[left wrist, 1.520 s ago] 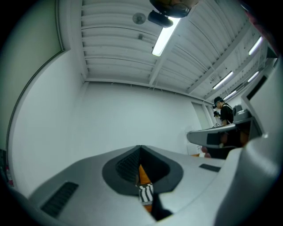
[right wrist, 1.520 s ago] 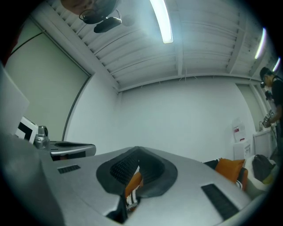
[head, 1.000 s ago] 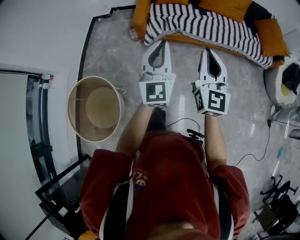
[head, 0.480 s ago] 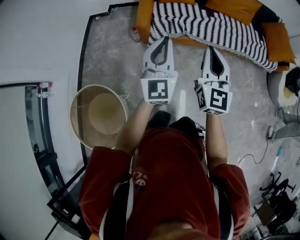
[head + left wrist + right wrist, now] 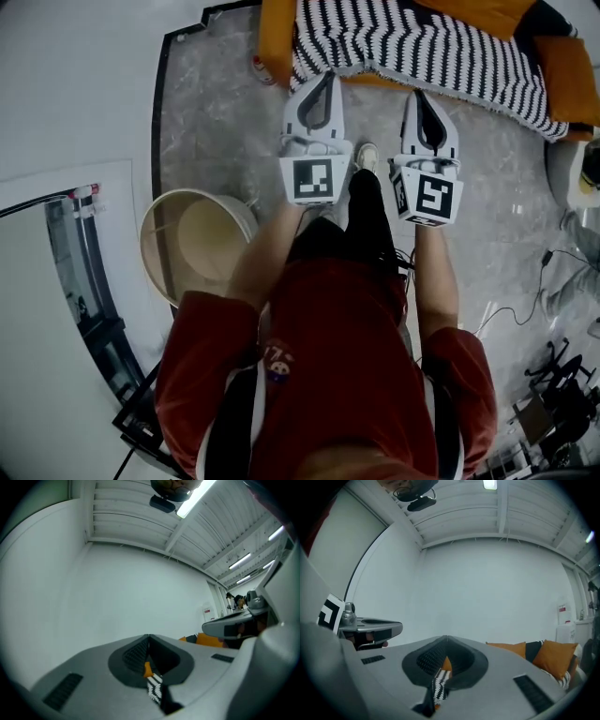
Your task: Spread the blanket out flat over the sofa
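The blanket (image 5: 441,52) lies draped across the orange sofa (image 5: 277,33) as we hold the left gripper (image 5: 324,77) and right gripper (image 5: 420,94), both pressed together and empty, near its front hem, which we should pinch at well-separated points before pulling flat.

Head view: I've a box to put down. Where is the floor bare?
Bare floor lies between the tub and the sofa, past the bottle, and between the blanket and the cable. Crowded lower right among stands.
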Available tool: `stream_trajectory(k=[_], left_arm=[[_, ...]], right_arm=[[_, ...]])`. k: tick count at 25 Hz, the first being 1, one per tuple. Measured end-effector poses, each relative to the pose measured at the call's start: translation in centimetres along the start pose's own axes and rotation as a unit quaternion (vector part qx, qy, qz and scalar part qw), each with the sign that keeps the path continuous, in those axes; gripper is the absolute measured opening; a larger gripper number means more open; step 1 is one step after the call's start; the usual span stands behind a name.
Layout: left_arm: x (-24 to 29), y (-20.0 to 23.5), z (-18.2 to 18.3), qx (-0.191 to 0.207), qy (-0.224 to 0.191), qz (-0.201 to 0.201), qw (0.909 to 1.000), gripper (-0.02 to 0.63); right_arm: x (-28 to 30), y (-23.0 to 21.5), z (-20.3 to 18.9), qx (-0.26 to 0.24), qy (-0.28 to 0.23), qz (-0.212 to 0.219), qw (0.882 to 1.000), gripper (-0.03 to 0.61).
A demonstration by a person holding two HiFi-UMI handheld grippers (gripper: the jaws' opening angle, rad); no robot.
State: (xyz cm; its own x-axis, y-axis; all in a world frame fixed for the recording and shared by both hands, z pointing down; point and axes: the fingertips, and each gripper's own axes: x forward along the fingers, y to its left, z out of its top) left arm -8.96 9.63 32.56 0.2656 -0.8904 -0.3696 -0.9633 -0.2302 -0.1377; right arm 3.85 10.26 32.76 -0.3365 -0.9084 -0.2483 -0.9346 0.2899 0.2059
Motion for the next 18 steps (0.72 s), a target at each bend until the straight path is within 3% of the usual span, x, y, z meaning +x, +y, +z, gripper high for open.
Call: stream_trajectory(k=[9,13,18], left_arm=[[8.3,0.5,-13.0,0.001,0.017,0.01,0.9998,0.017],[10.2,0.6,-20.3,-0.012,0.036,0.019,0.9991,0.017],[11.5,0.2,-28.9,0.001,0.045,0.012,0.9989,0.017]], right_arm=[[10.1,-3.9,-12.2,0.017,0.001,0.016,1.0,0.012],[13.2,-4.0,-18.5,0.009,0.009,0.028,1.0,0.012],[15.3,-3.6,-26.4,-0.009,0.018,0.037,0.999,0.012]])
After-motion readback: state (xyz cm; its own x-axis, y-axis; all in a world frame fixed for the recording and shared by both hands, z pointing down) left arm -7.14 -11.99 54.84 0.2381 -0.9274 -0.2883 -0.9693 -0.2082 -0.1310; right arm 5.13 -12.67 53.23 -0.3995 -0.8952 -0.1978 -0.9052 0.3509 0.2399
